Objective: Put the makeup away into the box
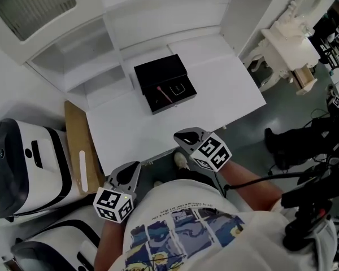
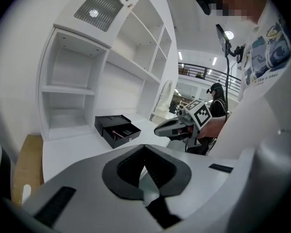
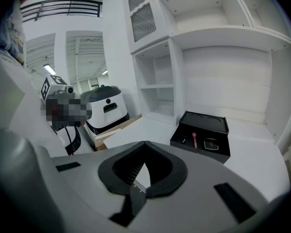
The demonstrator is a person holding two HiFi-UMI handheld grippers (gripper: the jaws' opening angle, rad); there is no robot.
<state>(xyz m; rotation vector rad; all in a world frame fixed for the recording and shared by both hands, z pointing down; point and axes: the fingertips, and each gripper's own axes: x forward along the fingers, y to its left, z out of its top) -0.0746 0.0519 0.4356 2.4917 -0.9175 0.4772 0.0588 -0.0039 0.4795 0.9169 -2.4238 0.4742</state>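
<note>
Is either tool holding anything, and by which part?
Nothing is held: the left tool and right tool are shut and empty; the makeup lies in the black box.

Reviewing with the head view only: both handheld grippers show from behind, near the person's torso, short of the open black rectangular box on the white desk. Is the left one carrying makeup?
Observer: No. The left gripper view shows the left gripper with jaws together, nothing between them.
Operator: And the right?
Observer: The right gripper is likewise shut and empty in its own view.
Operator: What is the pale outline in the black box?
Observer: The right gripper view shows a dark square compact with a pale rim, lying beside a thin pink stick.
</note>
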